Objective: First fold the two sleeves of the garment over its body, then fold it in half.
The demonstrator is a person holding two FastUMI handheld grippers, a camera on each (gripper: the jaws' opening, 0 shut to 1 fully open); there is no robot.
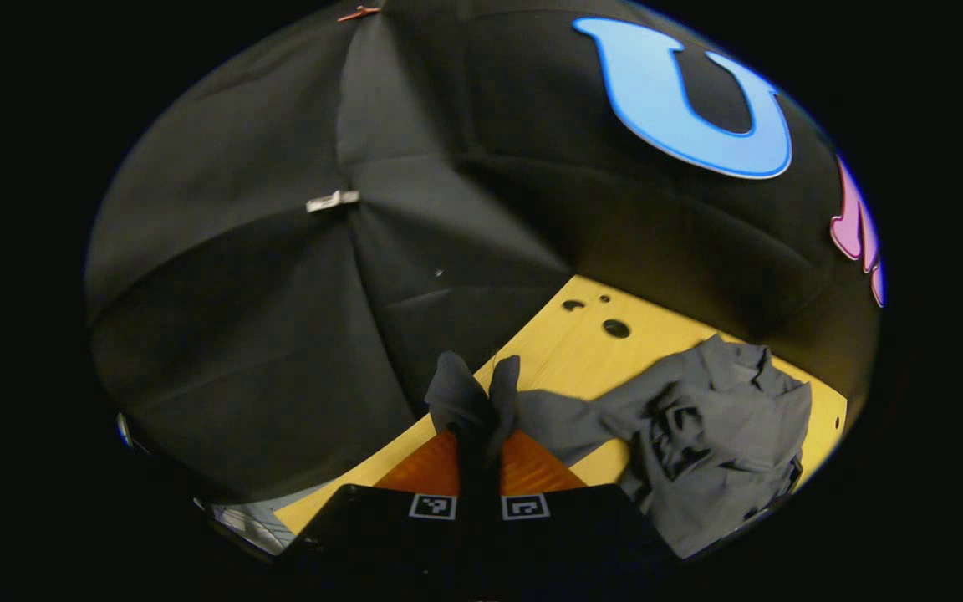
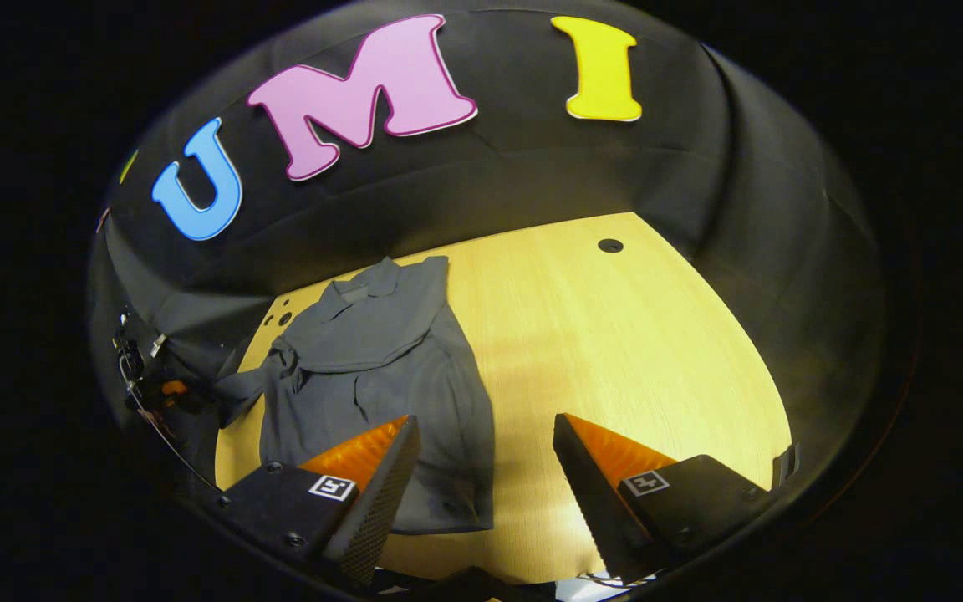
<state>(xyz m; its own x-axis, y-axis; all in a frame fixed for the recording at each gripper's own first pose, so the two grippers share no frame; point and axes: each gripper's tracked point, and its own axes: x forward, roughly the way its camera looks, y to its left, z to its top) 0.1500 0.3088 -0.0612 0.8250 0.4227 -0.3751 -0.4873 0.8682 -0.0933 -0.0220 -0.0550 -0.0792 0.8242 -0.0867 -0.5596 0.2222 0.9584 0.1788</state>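
My left gripper (image 1: 475, 393) has its jaws closed on the end of a sleeve (image 1: 561, 415) of the grey shirt (image 1: 711, 435), holding it pulled out above the wooden tabletop (image 1: 569, 347). In the right gripper view, I see the shirt lying on the tabletop's left side, collar (image 2: 356, 288) toward the booth wall. My right gripper (image 2: 486, 451) hovers above the shirt's hem, jaws wide open, holding nothing.
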